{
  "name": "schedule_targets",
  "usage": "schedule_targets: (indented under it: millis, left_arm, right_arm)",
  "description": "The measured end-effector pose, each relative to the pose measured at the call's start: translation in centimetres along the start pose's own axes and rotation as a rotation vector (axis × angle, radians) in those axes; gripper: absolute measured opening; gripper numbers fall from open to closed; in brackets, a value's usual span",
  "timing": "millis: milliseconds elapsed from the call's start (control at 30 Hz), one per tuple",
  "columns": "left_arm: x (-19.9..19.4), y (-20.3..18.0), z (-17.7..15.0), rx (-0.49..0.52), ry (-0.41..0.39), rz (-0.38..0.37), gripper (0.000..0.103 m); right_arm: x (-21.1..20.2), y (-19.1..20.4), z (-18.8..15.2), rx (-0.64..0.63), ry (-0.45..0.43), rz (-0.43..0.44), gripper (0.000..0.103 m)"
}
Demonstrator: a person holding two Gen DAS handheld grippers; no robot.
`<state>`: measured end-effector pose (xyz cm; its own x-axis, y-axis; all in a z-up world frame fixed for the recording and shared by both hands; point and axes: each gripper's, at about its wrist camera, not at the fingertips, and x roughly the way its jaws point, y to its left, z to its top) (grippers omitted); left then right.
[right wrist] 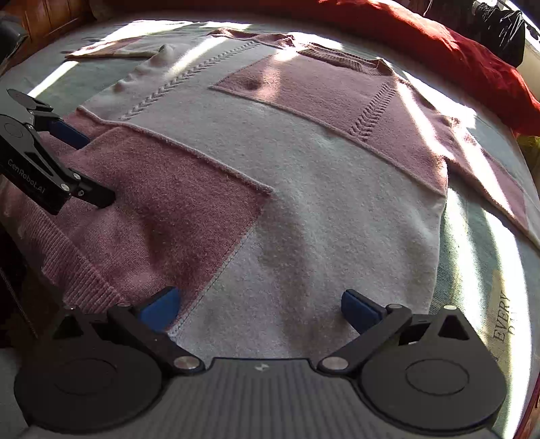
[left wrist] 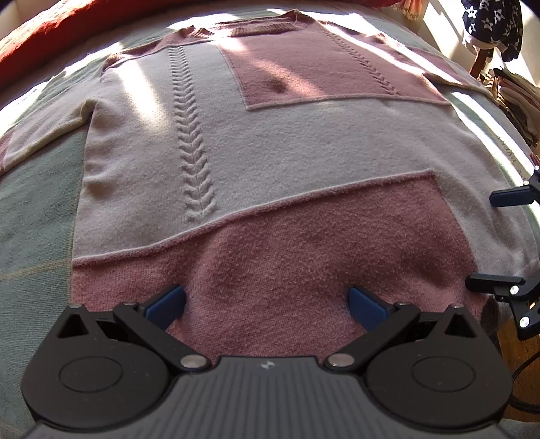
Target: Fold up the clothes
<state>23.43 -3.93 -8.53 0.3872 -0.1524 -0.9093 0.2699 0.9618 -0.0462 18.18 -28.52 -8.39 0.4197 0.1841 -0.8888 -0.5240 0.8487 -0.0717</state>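
A pink and cream knitted sweater [left wrist: 270,141] [right wrist: 303,189] lies flat, front up, on a bed, with both sleeves spread to the sides. Its collar is at the far end and its hem is nearest the cameras. My left gripper [left wrist: 266,305] is open just over the pink hem area, its blue pads wide apart. It also shows at the left of the right wrist view as the left gripper [right wrist: 87,165], open above the pink panel. My right gripper [right wrist: 260,309] is open over the cream hem corner. The left wrist view shows the right gripper [left wrist: 496,239] at the sweater's right edge.
A pale green bed cover [left wrist: 33,219] [right wrist: 479,243] lies under the sweater. A red blanket [left wrist: 50,30] [right wrist: 455,57] runs along the far side. A star-print garment [left wrist: 489,23] hangs at the back right above stacked clothes [left wrist: 516,101]. Wooden floor [left wrist: 513,347] shows beside the bed.
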Motion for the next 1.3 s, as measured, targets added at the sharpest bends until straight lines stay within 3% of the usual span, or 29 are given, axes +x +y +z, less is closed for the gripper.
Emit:
schedule_targets:
  millis: [167, 333, 533, 667, 767, 933, 1167, 1300]
  left_arm:
    - [0.1, -0.1, -0.4, -0.003, -0.020, 0.006, 0.103]
    - [-0.2, -0.4, -0.3, -0.015, -0.026, 0.028, 0.103]
    - [-1.9, -1.6, -0.6, 0.037, -0.041, 0.003, 0.102]
    - [-0.9, -2.4, -1.6, 0.084, 0.000, 0.018, 0.103]
    - [-0.7, -2.5, -1.7, 0.063, -0.002, 0.023, 0.103]
    - [-1.6, -2.4, -1.7, 0.053, 0.000, 0.013, 0.102]
    - [-2.6, -1.8, -0.2, 0.036, -0.095, 0.018, 0.102]
    - [-0.9, -1.5, 0.1, 0.050, -0.044, 0.036, 0.102]
  right_arm:
    - [-0.8, -0.1, -2.4, -0.022, 0.053, -0.004, 0.103]
    - [-2.6, -0.5, -1.5, -0.004, -0.025, 0.026, 0.103]
    - [-2.7, -1.2, -0.5, 0.046, -0.063, -0.027, 0.103]
    - [-2.4, -2.0, -1.8, 0.043, -0.010, -0.081, 0.103]
    - [-1.2, -1.8, -3.3, 0.020, 0.072, -0.049, 0.103]
    - [-1.7, -0.4, -4.2, -0.023, 0.101, 0.004, 0.103]
    - [-2.1, -1.2, -1.3, 0.004, -0.011, 0.001, 0.103]
    - [0.1, -1.1, 0.9, 0.019, -0.032, 0.003, 0.103]
